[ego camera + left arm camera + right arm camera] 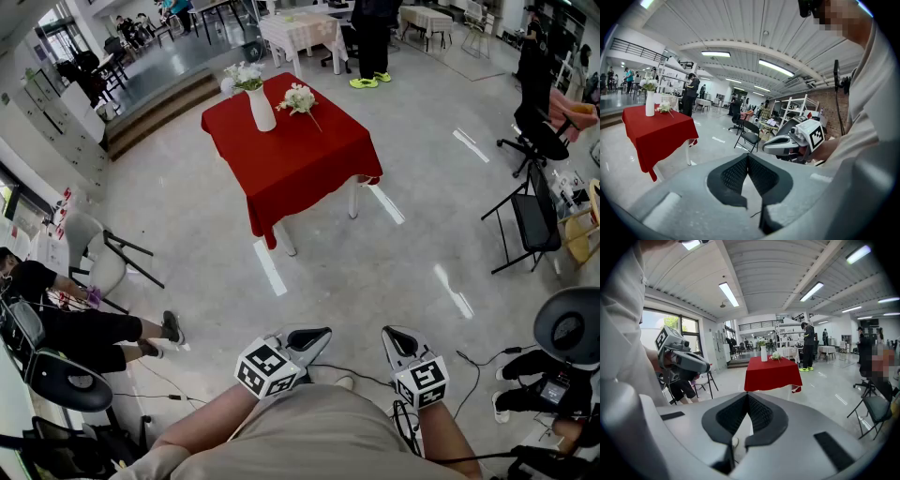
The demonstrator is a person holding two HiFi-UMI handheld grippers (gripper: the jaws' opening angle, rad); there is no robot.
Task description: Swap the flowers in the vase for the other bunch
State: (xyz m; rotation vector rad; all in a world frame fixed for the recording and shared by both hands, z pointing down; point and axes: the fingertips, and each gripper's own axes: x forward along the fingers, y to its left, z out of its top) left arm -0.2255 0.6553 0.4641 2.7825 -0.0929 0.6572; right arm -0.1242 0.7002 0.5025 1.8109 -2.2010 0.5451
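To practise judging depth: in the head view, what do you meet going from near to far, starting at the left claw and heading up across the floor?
left claw → red table → white vase → a standing person's yellow-green shoes
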